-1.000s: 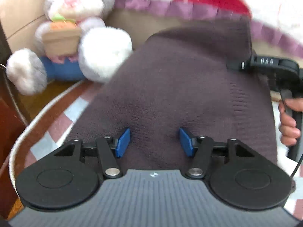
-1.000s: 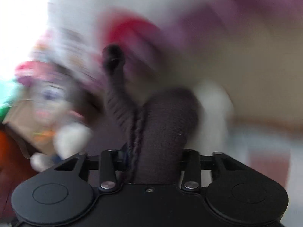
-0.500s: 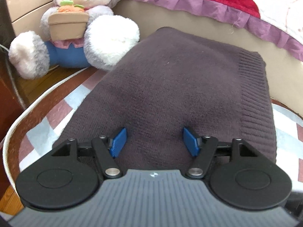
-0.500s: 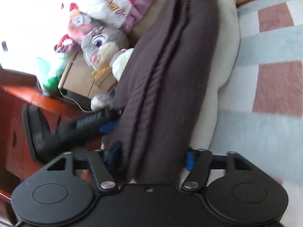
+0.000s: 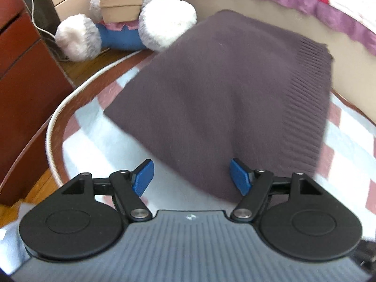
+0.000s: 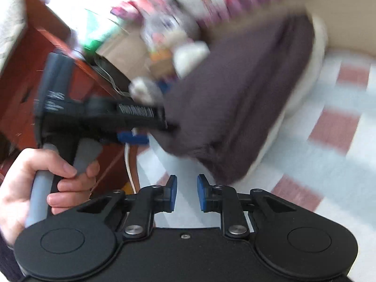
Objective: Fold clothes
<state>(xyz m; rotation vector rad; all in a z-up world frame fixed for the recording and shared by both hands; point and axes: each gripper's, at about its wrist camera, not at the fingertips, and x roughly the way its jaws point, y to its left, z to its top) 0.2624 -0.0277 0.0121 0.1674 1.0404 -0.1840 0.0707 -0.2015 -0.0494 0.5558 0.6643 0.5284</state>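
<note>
I have both grippers empty: left gripper [image 5: 189, 176] w/ fingers spread wide, right gripper [image 6: 186, 192] w/ only a narrow gap, because the brown sweater [image 5: 225, 98] lies as a folded rectangle on the checked blanket [image 5: 98, 150], near corner just between my left fingers. Its long axis runs away from me twd the plush rabbit [image 5: 127, 18] and headboard side, ribbed hem on the right edge.

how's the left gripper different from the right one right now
The left gripper has its jaws spread wide; the right gripper has them close together with a narrow gap. The left gripper's right pad sits over the near edge of the folded dark sweater; the right gripper sits just short of the sweater, over the checked cover. Its body is grey and ribbed; the right one's is plain black. Both have blue pads and hold nothing.
</note>
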